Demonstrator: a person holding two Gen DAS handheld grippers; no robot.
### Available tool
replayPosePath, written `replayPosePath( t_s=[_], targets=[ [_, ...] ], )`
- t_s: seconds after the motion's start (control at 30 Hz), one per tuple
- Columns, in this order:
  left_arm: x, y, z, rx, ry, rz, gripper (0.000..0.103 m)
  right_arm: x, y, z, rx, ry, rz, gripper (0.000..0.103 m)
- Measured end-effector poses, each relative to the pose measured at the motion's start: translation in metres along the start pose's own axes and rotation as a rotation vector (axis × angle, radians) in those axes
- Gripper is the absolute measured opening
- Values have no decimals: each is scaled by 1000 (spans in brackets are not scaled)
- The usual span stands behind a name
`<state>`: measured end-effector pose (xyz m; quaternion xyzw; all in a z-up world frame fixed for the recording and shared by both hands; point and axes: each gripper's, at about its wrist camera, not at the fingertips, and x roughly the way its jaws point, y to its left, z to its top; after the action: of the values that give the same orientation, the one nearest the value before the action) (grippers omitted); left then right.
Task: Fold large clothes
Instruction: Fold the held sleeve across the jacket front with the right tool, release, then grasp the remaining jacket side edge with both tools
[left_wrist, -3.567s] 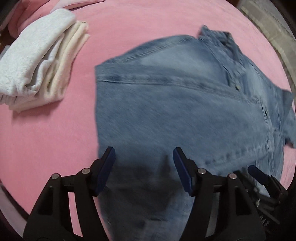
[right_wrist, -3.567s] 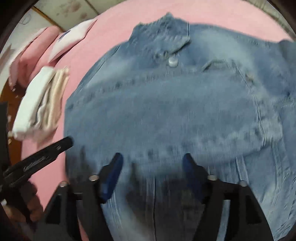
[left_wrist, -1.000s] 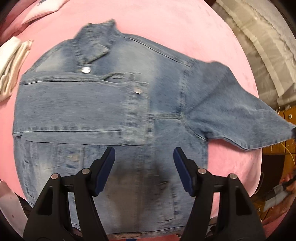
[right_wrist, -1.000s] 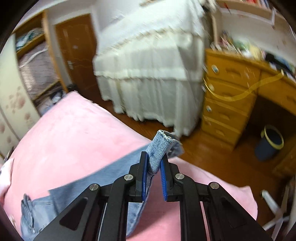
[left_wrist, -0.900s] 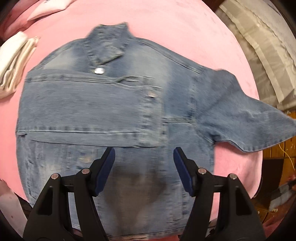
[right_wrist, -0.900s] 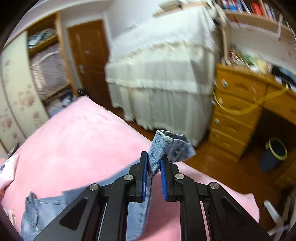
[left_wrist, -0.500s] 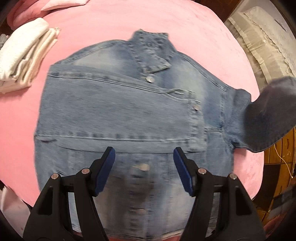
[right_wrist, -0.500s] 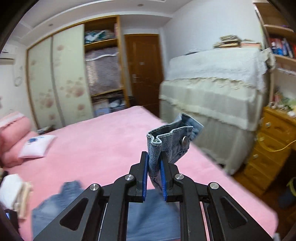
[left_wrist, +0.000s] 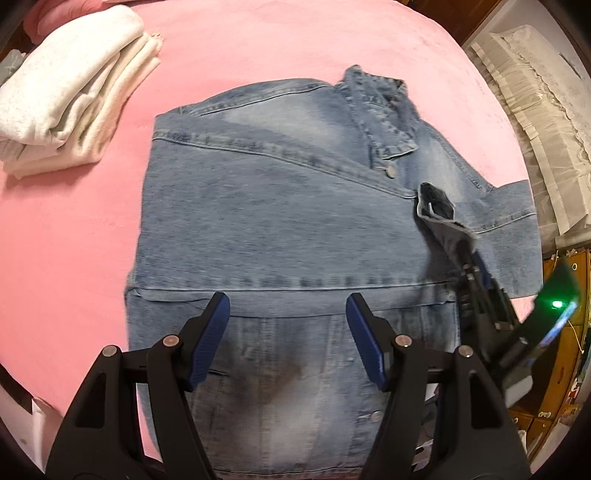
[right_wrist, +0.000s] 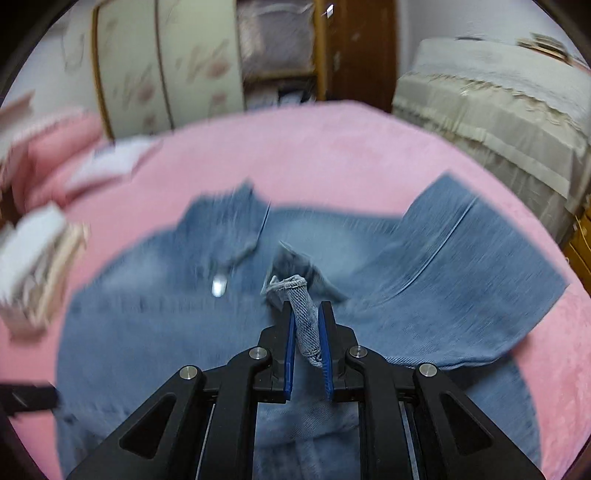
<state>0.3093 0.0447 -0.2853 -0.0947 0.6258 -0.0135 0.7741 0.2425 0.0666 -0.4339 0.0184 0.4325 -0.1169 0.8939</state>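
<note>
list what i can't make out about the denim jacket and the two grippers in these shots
- Denim jacket hem, left wrist view: hidden behind the open left gripper.
- Sleeve cuff, right wrist view: motion blur smears all but the pinched part in the right gripper.
- Folded clothes, left wrist view: cut off by the edge.

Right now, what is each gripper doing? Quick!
Left gripper: open, holding nothing, above the jacket.
Right gripper: shut on the sleeve cuff, over the jacket.
</note>
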Motion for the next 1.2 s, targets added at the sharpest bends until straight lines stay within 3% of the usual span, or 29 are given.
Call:
replayPosePath(
  t_s=[0.1,0.17,0.23,0.27,0.47,0.7,0.9,1.03,1.2],
  targets=[
    [5,5,2,23,12,-14,63,39,9,-12,-25,79,-17,13],
    [9,2,3,40,24,-27,63,53,-5,-16,-31,94,-7,18],
    [15,-3,5,41,24,-42,63,61,-5,-21,-39,119,34,35],
    [18,-7,5,39,30,-65,63,62,-8,-19,-39,133,56,38],
    [37,-46,8,36,76,-239,63,56,-29,-34,-20,190,99,40],
    [67,-109,7,65,123,-310,62,36,-74,-52,37,267,64,40],
    [100,-137,5,-39,169,-343,56,24,-125,-69,144,320,24,40],
    [121,-151,5,-109,174,-266,56,15,-158,-68,185,315,18,40],
    [142,-169,3,-202,179,-243,55,13,-203,-62,163,292,-37,40]
  ],
)
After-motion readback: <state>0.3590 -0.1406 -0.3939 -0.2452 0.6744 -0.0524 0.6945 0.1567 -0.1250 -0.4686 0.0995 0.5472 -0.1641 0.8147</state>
